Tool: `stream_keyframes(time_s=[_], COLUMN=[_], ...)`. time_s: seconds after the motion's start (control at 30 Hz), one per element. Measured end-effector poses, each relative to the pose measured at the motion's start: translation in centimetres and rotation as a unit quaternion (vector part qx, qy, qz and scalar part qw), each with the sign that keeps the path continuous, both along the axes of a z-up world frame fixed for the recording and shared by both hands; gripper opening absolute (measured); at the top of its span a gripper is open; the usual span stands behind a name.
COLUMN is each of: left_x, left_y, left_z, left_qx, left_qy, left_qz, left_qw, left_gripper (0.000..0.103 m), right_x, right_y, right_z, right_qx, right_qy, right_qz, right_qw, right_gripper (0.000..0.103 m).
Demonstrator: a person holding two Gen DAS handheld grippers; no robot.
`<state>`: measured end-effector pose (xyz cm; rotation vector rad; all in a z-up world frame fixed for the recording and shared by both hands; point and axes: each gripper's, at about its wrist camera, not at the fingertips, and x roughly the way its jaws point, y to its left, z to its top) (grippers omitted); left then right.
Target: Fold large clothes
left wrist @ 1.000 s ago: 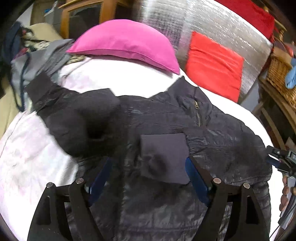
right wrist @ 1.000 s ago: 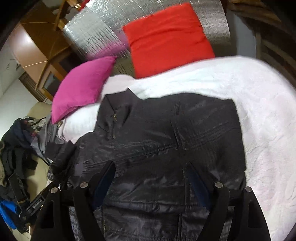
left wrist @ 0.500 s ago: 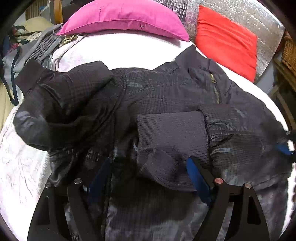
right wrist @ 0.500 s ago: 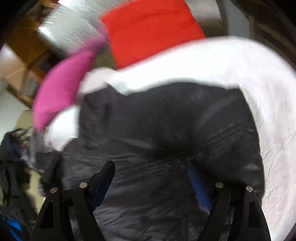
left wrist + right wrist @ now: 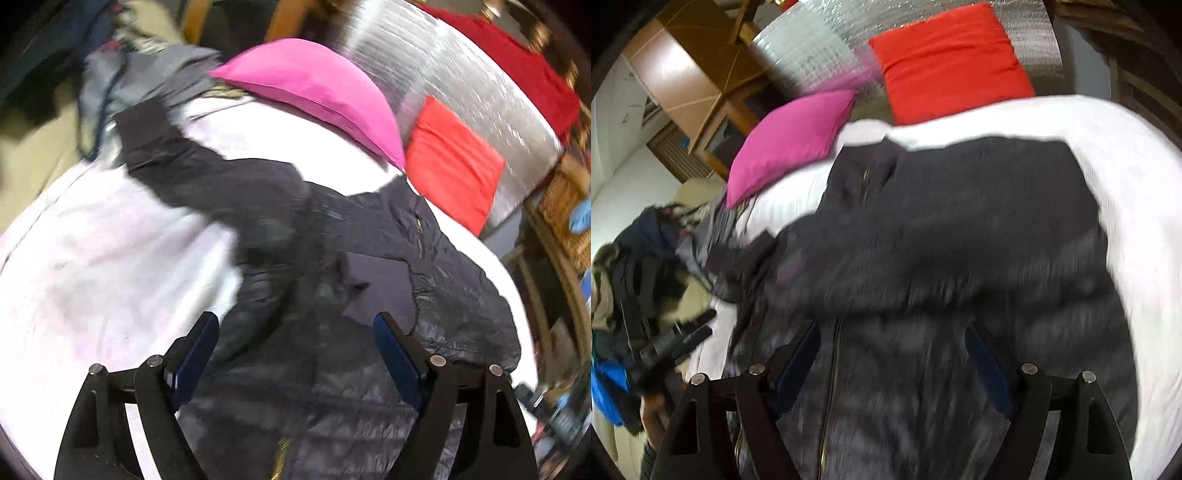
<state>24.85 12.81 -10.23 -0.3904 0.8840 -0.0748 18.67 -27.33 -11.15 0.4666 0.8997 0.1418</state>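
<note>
Blue-padded fingers stand wide apart on the left gripper (image 5: 295, 347), nothing pinched between them, only dark quilted cloth lying beneath the gap; the right gripper (image 5: 892, 354) hangs the same way, spread and empty over the zip line. Under both lies the black jacket (image 5: 960, 229), front up on the white bedcover (image 5: 92, 258), collar towards the pink cushion (image 5: 314, 88) and the red cushion (image 5: 953, 55). One sleeve lies folded across the chest, its ribbed cuff (image 5: 380, 288) just beyond the left gripper's right finger. The other sleeve (image 5: 192, 170) runs out loose towards the heap of clothes (image 5: 646, 266) at the bed's edge, and that one looks like the step in hand. To do it well, take it near the cuff, catch only the sleeve layer, carry it low across the chest so the body stays flat, and lay it on the first sleeve. The slick shell looks likely to slide, so a firm pinch and an unhurried drag seem wise
</note>
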Motion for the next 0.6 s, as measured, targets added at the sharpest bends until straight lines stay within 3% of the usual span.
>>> stream_keyframes(time_s=[0.13,0.33,0.5,0.6], left_x=[-1.6,-3.0,-1.0,1.8], left_y=[4.4,9.3,12.3,14.2], left_z=[-0.3,-1.1,-1.9,-2.7], left_qx=[-0.029,-0.026,-0.099,-0.158], left_qy=[0.012,0.026,0.023,0.016], left_qz=[0.054,0.11,0.122,0.125], left_qw=[0.9981,0.9932,0.9873,0.9793], left_gripper=[0.088,0.088,0.088,0.088], right_x=[-2.3,-4.2,-5.2,-5.3], right_y=[1.7,3.2,4.6,4.7], right_z=[-0.4,1.7,3.0,3.3], right_qx=[-0.003,-0.025,-0.071,-0.083], right_qy=[-0.004,-0.038,-0.067,-0.077], right_qz=[0.008,0.008,0.018,0.022], right_qw=[1.0,0.999,0.995,0.993], right_gripper=[0.097,0.099,0.103,0.103])
